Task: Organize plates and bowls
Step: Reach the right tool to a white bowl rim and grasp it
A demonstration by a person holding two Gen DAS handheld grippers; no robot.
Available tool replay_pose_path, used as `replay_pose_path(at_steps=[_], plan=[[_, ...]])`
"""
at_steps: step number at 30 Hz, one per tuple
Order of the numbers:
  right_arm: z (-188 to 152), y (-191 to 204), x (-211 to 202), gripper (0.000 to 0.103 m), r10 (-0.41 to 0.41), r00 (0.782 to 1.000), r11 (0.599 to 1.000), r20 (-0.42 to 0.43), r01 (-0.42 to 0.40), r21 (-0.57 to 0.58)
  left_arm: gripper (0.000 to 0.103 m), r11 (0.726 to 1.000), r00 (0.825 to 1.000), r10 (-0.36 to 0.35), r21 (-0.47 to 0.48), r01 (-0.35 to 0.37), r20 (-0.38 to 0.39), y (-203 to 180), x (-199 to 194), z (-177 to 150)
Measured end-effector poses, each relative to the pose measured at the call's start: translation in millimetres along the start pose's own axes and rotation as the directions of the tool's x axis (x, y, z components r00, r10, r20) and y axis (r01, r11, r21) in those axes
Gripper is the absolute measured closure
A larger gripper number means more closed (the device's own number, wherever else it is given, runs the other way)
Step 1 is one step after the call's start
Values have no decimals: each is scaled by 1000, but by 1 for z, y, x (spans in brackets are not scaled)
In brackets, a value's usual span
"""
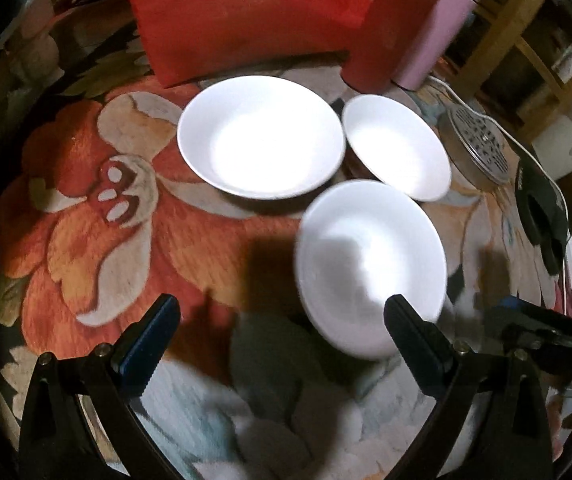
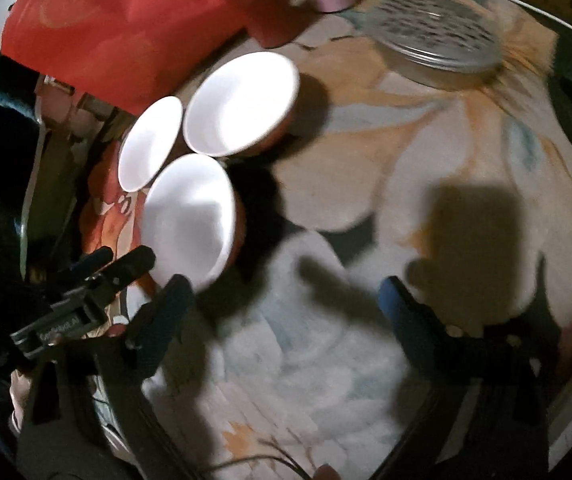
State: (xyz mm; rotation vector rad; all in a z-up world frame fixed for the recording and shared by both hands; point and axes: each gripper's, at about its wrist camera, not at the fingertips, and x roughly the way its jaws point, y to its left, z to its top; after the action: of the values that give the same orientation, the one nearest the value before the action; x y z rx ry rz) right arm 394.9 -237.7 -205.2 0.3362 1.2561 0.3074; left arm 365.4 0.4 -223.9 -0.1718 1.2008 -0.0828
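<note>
left gripper: fingers spread wide, nothing between them, hanging over the floral cloth; the near bowl's rim sits just behind its right finger
right gripper: also spread wide and holding nothing, over the pale part of the cloth; its left finger is close to the near bowl's edge, contact can't be confirmed through the blur
near bowl: white, upright, closest to both grippers; motion-blurred in the left wrist view, reddish outer wall visible from the right wrist view
plate: largest white piece, shallow, far-left of the trio, just beside the near bowl and the far bowl; seen edge-on and narrow from the right
far bowl: white, upright, right of the plate, behind the near bowl, rims close but whether they touch is unclear; in the right view
layout: three pieces clustered in a triangle, none stacked
floral cloth: orange and pale flower print, covers the table under everything
red bag: behind the plate, standing at the far edge
pink tumbler: upright, behind the far bowl
perforated metal lid: round, flat on the cloth, right of the far bowl
white cable: runs past the lid
black object: right of the lid, type unclear
</note>
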Motion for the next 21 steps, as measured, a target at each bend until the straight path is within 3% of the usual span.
replay_pose_path(at_steps=[3,8,10,11,13,14,15,21], plan=[[10,10,17,22,-9,1000,1000,5,9,11,8,1000,1000,-9,-13,9,-9,7,7,7],[19,22,44,47,-13,1000,1000,-22,13,24,23,1000,999,-31,4,31,-21,4,22,15],[19,27,50,59,-7,999,1000,-33,8,16,43,999,999,-44,4,44,-24,2,27,17],[20,29,54,69,-2,999,1000,-40,2,9,60,999,998,-48,3,48,-39,0,32,18],[19,35,60,87,-9,998,1000,-56,8,-15,72,999,997,-48,17,49,-67,-5,39,17],[19,35,61,91,-11,998,1000,-62,10,-17,80,998,995,-53,27,55,-80,-8,42,16],[18,35,61,92,-15,998,1000,-59,14,-19,88,997,995,-57,40,61,-85,-12,42,14],[6,26,52,94,-4,998,1000,-65,3,-16,88,993,996,-61,94,67,-62,-25,28,3]])
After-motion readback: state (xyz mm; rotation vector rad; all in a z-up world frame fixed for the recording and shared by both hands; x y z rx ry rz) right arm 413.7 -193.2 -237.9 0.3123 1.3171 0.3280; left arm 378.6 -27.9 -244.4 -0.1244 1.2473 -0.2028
